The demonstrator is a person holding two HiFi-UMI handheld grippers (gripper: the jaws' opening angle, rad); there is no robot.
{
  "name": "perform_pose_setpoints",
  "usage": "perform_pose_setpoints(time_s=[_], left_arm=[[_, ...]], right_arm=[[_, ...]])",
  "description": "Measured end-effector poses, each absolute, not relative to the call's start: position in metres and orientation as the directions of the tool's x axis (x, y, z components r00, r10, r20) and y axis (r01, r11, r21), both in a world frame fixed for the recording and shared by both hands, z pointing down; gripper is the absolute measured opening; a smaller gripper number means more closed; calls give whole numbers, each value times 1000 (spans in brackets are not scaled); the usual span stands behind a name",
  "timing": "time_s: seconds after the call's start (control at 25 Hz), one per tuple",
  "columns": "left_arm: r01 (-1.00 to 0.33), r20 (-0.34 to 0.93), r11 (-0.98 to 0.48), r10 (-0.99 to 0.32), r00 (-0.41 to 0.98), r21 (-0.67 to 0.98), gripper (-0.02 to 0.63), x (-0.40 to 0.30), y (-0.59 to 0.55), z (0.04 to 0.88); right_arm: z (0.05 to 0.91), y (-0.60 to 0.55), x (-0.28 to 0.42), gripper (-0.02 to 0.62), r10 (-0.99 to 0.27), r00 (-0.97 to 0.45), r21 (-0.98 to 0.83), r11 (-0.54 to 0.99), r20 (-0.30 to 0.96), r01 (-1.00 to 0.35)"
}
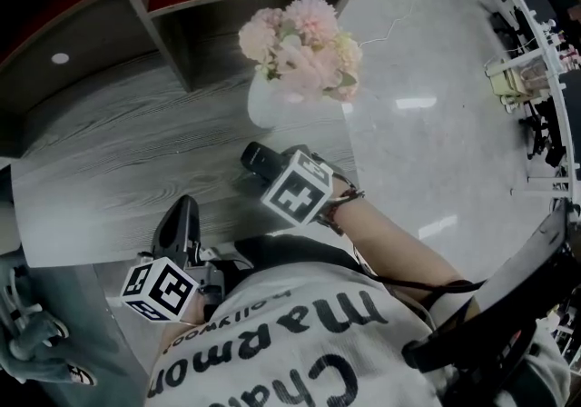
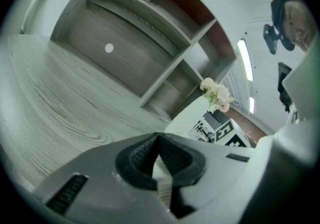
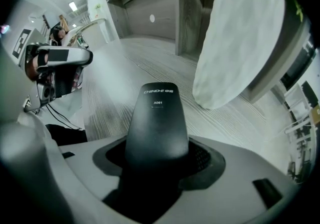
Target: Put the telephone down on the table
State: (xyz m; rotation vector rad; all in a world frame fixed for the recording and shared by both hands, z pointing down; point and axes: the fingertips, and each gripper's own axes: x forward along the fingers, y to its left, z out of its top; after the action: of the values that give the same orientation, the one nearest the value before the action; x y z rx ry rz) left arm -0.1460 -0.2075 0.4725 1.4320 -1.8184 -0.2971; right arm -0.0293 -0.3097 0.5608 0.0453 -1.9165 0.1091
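Observation:
The telephone (image 3: 157, 123) is a black handset with small white print on its back. My right gripper (image 3: 159, 157) is shut on it, and the handset sticks out forward between the jaws. In the head view the telephone (image 1: 259, 160) hangs just over the grey wood-grain table (image 1: 118, 151), near the table's right edge, with the right gripper (image 1: 272, 175) pointing steeply down. My left gripper (image 1: 182, 219) rests at the table's near edge, to the left. Its ribbed pads (image 2: 172, 155) meet at the tips with nothing between them.
A white vase (image 1: 272, 101) of pink flowers (image 1: 304, 46) stands just behind the telephone; in the right gripper view the vase (image 3: 240, 38) is close on the right. A grey shelf unit (image 1: 182, 24) lines the table's back. Shiny floor (image 1: 427, 124) lies beyond the right edge.

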Motion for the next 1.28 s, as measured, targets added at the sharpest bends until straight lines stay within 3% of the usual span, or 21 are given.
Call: perform_pose_setpoints(time_s=[0.76,1.28], left_arm=[[-713,399,351,-910,-108,607,9,-155,-200,461],[-707,417,464,-872,-258,534,9,-177,-152,437]], right_arm=[[561,-307,-28,293,30,-371,-55,997,928,-56],[559,-306,-27,292,11,-376,-27,999,927,-38]])
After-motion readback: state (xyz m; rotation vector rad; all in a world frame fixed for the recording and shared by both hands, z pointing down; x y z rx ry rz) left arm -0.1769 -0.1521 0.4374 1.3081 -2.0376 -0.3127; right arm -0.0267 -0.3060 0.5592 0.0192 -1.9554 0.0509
